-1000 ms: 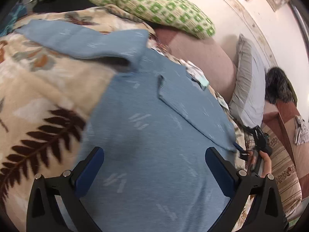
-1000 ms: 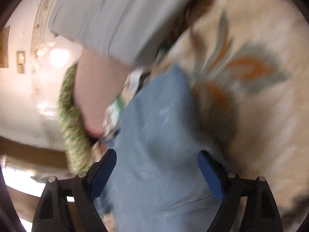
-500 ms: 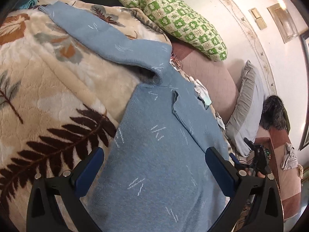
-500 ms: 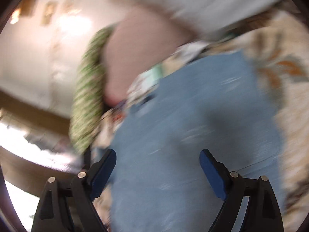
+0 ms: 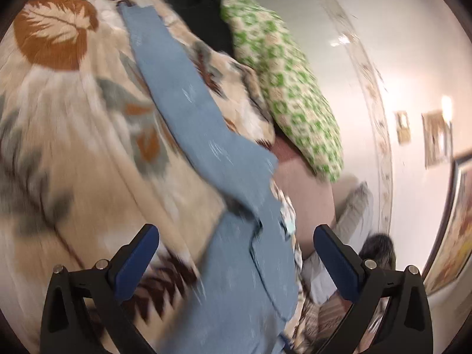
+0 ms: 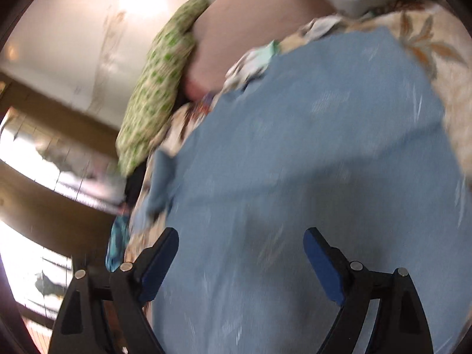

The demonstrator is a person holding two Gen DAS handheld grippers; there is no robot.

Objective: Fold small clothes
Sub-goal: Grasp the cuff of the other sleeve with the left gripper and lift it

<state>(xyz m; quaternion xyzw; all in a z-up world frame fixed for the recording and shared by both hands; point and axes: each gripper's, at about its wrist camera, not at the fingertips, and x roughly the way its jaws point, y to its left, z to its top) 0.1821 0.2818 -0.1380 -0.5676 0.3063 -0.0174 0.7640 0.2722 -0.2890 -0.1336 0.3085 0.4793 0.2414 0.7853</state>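
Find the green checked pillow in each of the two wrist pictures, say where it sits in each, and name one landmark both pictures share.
Left wrist view: the green checked pillow runs from top centre down to the right, against the white wall.
Right wrist view: the pillow lies left of centre, slanting down to the left, beside a pink cushion.
Shared landmark: the blue sweater spread on the leaf-print blanket.
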